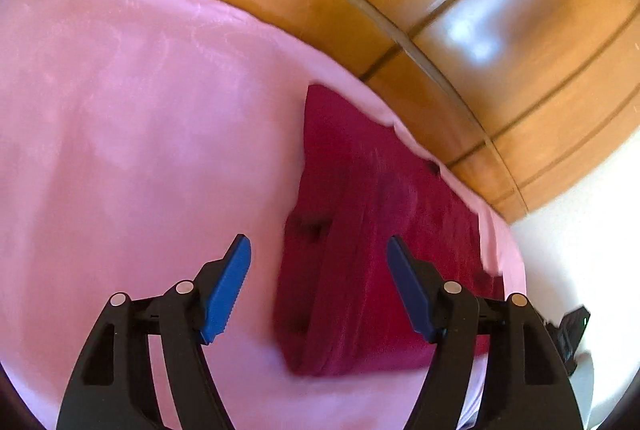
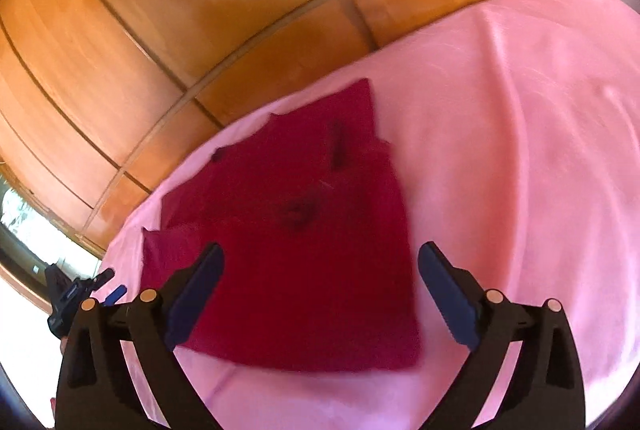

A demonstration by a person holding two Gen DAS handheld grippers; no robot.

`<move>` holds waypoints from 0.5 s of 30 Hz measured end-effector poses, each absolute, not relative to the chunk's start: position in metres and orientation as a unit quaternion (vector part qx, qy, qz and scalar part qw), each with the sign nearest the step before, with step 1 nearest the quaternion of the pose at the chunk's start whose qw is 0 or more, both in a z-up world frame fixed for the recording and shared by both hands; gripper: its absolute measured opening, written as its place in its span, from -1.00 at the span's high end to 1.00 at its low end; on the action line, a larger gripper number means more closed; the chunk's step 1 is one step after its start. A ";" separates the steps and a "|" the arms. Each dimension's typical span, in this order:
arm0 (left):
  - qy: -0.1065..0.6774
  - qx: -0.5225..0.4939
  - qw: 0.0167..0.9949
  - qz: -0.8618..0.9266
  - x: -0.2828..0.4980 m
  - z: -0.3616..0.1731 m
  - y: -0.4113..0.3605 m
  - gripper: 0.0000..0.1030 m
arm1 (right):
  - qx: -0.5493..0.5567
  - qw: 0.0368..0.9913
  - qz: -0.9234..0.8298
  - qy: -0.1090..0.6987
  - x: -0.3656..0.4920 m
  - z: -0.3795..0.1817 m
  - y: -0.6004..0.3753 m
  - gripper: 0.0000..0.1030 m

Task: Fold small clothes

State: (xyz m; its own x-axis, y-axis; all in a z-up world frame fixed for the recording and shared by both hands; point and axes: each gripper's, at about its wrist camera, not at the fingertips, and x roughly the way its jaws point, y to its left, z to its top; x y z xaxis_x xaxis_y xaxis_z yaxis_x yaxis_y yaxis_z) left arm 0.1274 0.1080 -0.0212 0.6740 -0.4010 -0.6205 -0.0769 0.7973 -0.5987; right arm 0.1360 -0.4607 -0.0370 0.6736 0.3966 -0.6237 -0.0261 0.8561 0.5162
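A dark red garment [image 1: 372,242] lies folded on a pink sheet [image 1: 132,134]. It also shows in the right wrist view [image 2: 304,230], with layered edges at its left side. My left gripper [image 1: 319,246] is open and empty, held above the garment's near left part. My right gripper [image 2: 320,254] is open and empty, held above the garment's near edge. The left gripper also shows at the far left of the right wrist view [image 2: 80,294]. The right gripper shows at the right edge of the left wrist view [image 1: 572,330].
The pink sheet [image 2: 520,134] covers a bed. A glossy wooden wardrobe wall [image 1: 460,10] stands behind it, also in the right wrist view [image 2: 160,30]. A white wall [image 1: 592,230] is at the right. A window [image 2: 28,230] is at the far left.
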 end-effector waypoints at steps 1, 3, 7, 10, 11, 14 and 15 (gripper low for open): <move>0.395 -0.299 0.863 -0.102 0.126 -0.026 0.107 -0.34 | 0.235 0.883 0.116 0.390 0.132 -0.041 -0.462 -0.89; 0.405 -0.282 0.861 -0.123 0.121 -0.039 0.098 -0.34 | 0.222 0.881 0.110 0.404 0.121 -0.055 -0.459 -0.76; 0.428 -0.244 0.859 -0.140 0.115 -0.054 0.070 -0.22 | 0.207 0.875 0.097 0.427 0.122 -0.081 -0.445 -0.04; 0.440 -0.193 0.868 -0.127 0.117 -0.056 0.052 0.35 | 0.179 0.882 0.085 0.428 0.126 -0.083 -0.433 0.25; 0.441 -0.188 0.868 -0.129 0.116 -0.057 0.050 0.45 | 0.177 0.881 0.087 0.429 0.126 -0.081 -0.431 0.35; 0.434 -0.204 0.868 -0.132 0.107 -0.054 0.059 0.66 | 0.175 0.882 0.099 0.426 0.119 -0.076 -0.432 0.47; 0.430 -0.206 0.869 -0.133 0.102 -0.053 0.062 0.68 | 0.173 0.883 0.104 0.424 0.115 -0.073 -0.433 0.49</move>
